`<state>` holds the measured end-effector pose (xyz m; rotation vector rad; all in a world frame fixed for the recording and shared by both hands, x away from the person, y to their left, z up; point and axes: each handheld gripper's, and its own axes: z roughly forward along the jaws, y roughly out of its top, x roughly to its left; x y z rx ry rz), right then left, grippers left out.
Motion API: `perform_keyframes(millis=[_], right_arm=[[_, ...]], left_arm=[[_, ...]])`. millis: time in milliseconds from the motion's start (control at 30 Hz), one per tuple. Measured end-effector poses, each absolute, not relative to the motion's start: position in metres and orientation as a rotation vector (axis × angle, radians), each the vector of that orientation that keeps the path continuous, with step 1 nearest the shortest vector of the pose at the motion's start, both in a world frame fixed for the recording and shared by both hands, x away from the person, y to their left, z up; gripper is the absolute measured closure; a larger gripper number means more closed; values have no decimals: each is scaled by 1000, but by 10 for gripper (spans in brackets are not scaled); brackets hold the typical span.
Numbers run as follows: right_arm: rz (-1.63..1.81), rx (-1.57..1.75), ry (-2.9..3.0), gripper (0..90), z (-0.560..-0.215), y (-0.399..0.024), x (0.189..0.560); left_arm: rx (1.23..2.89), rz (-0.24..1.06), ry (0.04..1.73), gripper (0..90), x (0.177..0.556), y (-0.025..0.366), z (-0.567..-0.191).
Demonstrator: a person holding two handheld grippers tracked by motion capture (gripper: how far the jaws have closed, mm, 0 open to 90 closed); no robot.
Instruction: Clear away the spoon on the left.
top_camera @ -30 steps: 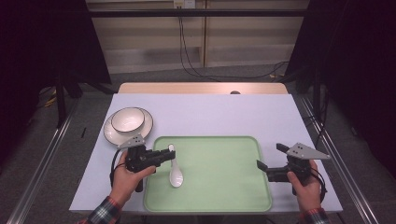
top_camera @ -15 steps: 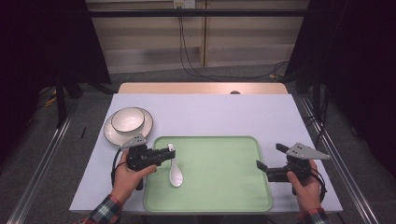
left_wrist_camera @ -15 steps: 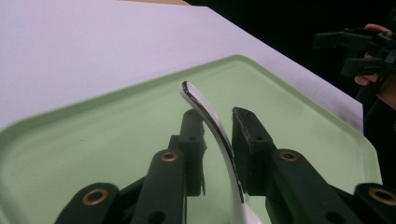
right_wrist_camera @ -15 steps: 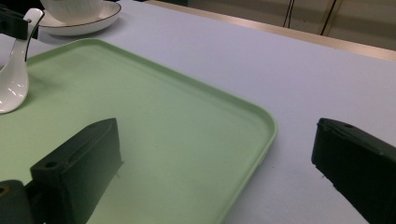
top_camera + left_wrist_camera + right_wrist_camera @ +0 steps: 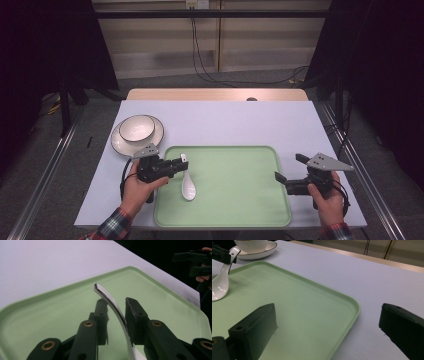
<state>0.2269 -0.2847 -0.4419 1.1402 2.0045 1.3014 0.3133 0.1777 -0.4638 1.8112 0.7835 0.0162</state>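
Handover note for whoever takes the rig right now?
Left gripper: jaws have just been opening around the spoon handle; one pad looks apart from it.
Right gripper: open, nothing in it, at the tray's right edge.
Spoon: bowl end rests on the green tray, near its left side.
Bowl sits on the plate, left of the tray.
Done: spoon on tray.
Left: probably bowl and plate.

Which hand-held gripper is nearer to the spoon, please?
The left hand-held gripper: the spoon handle stands between its jaws. The right hand-held gripper sits across the tray, at its right edge.
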Motion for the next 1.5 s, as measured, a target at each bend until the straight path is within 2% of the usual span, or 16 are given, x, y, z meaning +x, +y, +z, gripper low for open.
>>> perform_keyframes(millis=[1500], right_arm=[[1306,1142,2015,13,-442,-283,228]], left_arm=[[1863,49,826,656,317,175,-474]])
